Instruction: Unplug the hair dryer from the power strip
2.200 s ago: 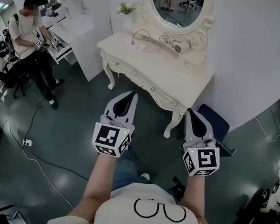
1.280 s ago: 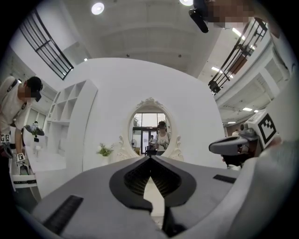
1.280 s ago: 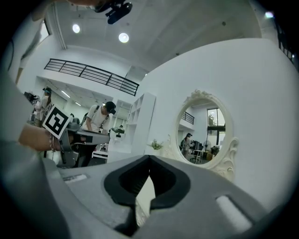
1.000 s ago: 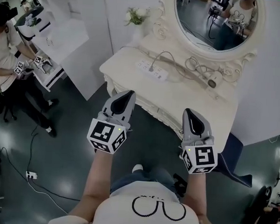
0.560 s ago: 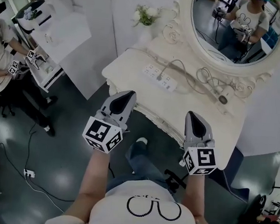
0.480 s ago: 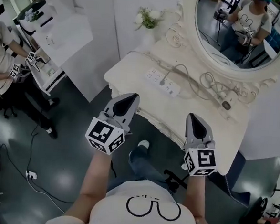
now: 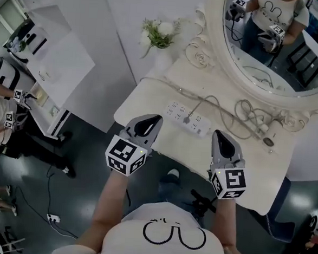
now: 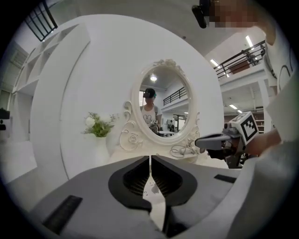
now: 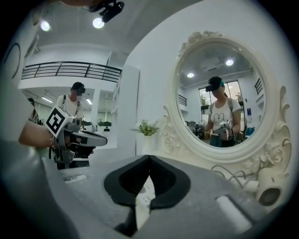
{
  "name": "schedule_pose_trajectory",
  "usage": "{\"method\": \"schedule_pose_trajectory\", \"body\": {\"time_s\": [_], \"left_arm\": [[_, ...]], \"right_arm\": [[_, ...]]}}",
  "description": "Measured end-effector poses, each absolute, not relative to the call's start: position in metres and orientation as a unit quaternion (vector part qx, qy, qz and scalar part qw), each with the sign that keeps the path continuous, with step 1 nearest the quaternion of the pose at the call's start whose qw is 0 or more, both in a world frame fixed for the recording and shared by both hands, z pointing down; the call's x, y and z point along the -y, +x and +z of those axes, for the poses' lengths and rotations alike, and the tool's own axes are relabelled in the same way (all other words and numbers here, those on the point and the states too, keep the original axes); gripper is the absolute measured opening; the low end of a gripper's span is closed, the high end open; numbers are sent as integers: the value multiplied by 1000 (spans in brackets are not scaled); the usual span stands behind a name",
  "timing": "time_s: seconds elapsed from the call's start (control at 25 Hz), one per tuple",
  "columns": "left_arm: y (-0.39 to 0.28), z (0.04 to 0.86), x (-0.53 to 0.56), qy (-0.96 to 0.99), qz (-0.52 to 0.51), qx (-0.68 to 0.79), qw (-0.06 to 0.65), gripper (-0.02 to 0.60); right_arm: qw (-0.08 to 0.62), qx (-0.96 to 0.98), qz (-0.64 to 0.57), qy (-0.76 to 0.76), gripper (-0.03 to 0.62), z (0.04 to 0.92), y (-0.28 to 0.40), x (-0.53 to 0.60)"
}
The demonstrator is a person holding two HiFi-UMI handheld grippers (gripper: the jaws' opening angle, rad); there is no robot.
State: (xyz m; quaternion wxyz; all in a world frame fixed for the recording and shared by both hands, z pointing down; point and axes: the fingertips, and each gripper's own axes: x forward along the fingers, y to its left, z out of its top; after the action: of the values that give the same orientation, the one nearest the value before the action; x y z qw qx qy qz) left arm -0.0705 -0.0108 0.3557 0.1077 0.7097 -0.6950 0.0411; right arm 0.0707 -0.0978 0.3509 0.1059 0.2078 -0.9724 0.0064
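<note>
Near one power strip (image 7: 188, 119), one dryer (image 7: 271, 132), left gripper (image 7: 158, 119) and right gripper (image 7: 218, 133) hover clenched.

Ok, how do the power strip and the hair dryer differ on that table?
The power strip is a flat long bar towards the table's left. The hair dryer is rounder, far right by the mirror. Both are white, joined by a cord.

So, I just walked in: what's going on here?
A person holds two shut, empty grippers, the left gripper and the right gripper, side by side over the near edge of a white dressing table. On it lies a power strip with one plug in it, its cord running to the hair dryer by the mirror. Nothing is touched yet.
</note>
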Motion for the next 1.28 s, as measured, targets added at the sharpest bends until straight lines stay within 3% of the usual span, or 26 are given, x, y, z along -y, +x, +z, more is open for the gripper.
{"method": "schedule_pose_trajectory", "body": {"time_s": [0.08, 0.24, 0.32, 0.56, 0.72, 1.12, 1.28], "left_arm": [[-75, 364, 27, 723, 53, 679, 115, 37], [-77, 384, 46, 754, 66, 638, 141, 201], [-78, 395, 54, 766, 85, 620, 149, 247], [-81, 443, 71, 803, 185, 541, 169, 281], [-90, 481, 84, 826, 261, 468, 174, 367], [-106, 550, 113, 873, 385, 260, 148, 374], [-106, 562, 119, 880, 412, 196, 132, 413]], "right_arm": [[115, 971, 13, 209, 3, 358, 61, 112], [130, 969, 18, 210, 3, 367, 46, 126], [134, 968, 19, 212, 3, 370, 39, 132], [147, 960, 40, 234, 3, 386, 31, 141], [159, 947, 59, 271, 3, 394, 27, 147], [174, 902, 128, 372, 3, 419, 1, 141], [183, 889, 135, 398, 3, 426, -12, 136]]}}
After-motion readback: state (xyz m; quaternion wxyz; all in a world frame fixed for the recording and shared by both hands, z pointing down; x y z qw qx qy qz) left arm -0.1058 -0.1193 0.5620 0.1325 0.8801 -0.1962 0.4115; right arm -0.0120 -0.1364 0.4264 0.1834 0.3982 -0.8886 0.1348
